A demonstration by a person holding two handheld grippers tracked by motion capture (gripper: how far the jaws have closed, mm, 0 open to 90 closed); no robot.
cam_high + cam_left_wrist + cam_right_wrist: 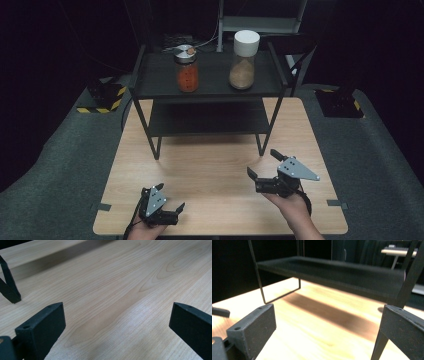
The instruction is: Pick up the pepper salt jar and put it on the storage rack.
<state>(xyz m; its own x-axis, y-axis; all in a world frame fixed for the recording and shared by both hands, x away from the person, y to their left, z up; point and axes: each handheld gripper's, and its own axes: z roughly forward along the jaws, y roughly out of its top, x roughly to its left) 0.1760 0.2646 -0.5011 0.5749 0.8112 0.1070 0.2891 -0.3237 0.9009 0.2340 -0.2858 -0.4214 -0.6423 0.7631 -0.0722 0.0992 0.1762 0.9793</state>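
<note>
Jars on the black shelf's top tier: red-filled jar (187, 72) at 11 o'clock from the right gripper (264, 165), white-lidded jar (243, 62) at 12. Both grippers empty, jaws spread wide. Likely glass: rigid, smooth, breakable, fairly heavy; best taken across the body below the lid. Left gripper (175, 209) rests low at the table's (215, 165) near edge; right one is raised, angled toward the shelf (210, 85).

Left tool (172, 207) and right tool (262, 165) gape (seemingly empty).
</note>
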